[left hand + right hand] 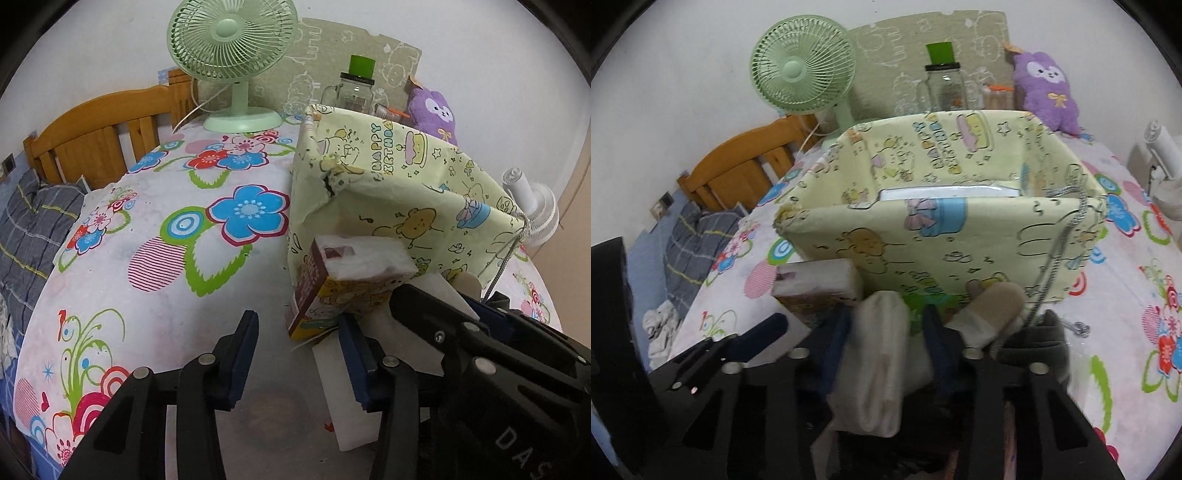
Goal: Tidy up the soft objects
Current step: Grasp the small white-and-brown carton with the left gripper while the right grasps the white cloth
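Observation:
On the flowered tablecloth stands a yellow cartoon-print fabric bin with a white item inside. A printed tissue box leans against its front. My right gripper is shut on a white folded cloth just before the bin. A beige soft piece and a dark grey one lie to its right. My left gripper is open over the table left of the tissue box. A white flat slab lies under its right finger.
At the back stand a green fan, a green-lidded glass jar and a purple plush. A small white fan is at the right. A wooden headboard and checked bedding lie to the left.

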